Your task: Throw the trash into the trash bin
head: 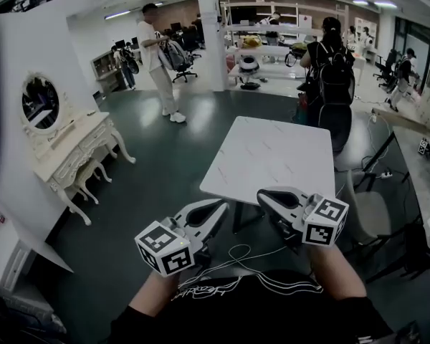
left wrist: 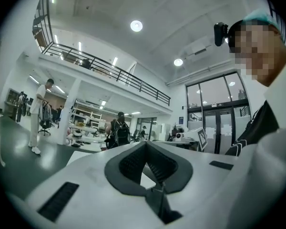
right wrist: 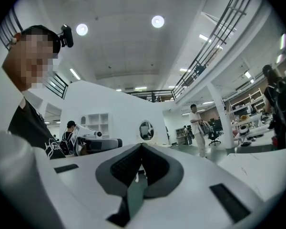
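Above the dark floor (head: 158, 170) of a wide workshop hall, a person in a black shirt (head: 251, 314) holds two claws level in front of the chest. The left claw (head: 219, 206) and the right claw (head: 264, 194) angle towards each other, tips near but apart, each with a marker cube at its rear. In its own view, each claw shows jaws closed tip to tip with nothing gripped between the pads. A thin white cable (head: 236, 253) loops below them.

Just beyond the claw tips stands a white tabletop (head: 272, 156), with a grey chair (head: 369, 213) at its right side. Against the white wall on the left sits a cream dressing table (head: 72, 153) under an oval mirror (head: 40, 102).

Farther back, a person in a white shirt (head: 158, 56) handles a bag beside a white pillar (head: 209, 27), and another person wearing a black backpack (head: 335, 74) faces the shelves (head: 261, 20).

Neither trash nor a trash bin can be made out in any view.
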Demonstrator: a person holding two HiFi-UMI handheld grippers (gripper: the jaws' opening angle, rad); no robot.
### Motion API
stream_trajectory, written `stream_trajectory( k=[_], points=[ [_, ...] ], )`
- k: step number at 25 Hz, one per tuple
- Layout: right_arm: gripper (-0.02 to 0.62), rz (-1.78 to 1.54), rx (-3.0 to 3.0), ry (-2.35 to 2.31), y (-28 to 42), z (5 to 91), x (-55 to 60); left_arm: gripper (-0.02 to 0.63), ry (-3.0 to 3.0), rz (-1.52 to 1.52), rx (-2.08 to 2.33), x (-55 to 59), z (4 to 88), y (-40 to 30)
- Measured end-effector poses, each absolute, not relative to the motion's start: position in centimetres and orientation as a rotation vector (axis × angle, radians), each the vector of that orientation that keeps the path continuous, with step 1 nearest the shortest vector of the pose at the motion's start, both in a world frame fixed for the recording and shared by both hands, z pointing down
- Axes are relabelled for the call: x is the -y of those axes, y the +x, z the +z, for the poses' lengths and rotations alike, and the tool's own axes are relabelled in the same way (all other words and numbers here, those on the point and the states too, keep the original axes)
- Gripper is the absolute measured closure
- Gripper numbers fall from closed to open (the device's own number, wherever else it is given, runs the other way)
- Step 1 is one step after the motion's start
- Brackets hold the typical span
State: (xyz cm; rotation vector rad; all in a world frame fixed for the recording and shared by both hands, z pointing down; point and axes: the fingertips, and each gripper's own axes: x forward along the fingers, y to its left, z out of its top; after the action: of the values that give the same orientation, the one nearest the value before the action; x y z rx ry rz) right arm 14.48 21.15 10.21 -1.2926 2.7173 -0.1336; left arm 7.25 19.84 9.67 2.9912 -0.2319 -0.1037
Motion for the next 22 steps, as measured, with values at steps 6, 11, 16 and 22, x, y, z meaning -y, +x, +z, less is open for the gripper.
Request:
stream_trajectory(
  k=[6, 11, 16, 22],
  points=[
    [0.565, -0.164, -2.716, -1.290, 14.7, 11.6, -21.5, 0.601, 2.997, -0.070, 0.225, -20.5, 10.2, 8.3],
    [0.565, -0.198, -2.682, -1.333, 16.4, 12.6, -21.6, 0.601, 2.995, -0.021, 0.240, -20.9, 11.8, 9.7],
    [0.565, -0.213, -2.675, -1.352, 17.1, 13.4, -21.9, 0.601, 3.011, -0.032, 0.212, -21.7, 12.3, 10.5],
    [0.565, -0.251, -2.673, -1.351, 17.7, 14.5, -22.2, 0.601, 2.955, 0.001, 0.228, -21.5, 13.9, 11.4]
  ],
)
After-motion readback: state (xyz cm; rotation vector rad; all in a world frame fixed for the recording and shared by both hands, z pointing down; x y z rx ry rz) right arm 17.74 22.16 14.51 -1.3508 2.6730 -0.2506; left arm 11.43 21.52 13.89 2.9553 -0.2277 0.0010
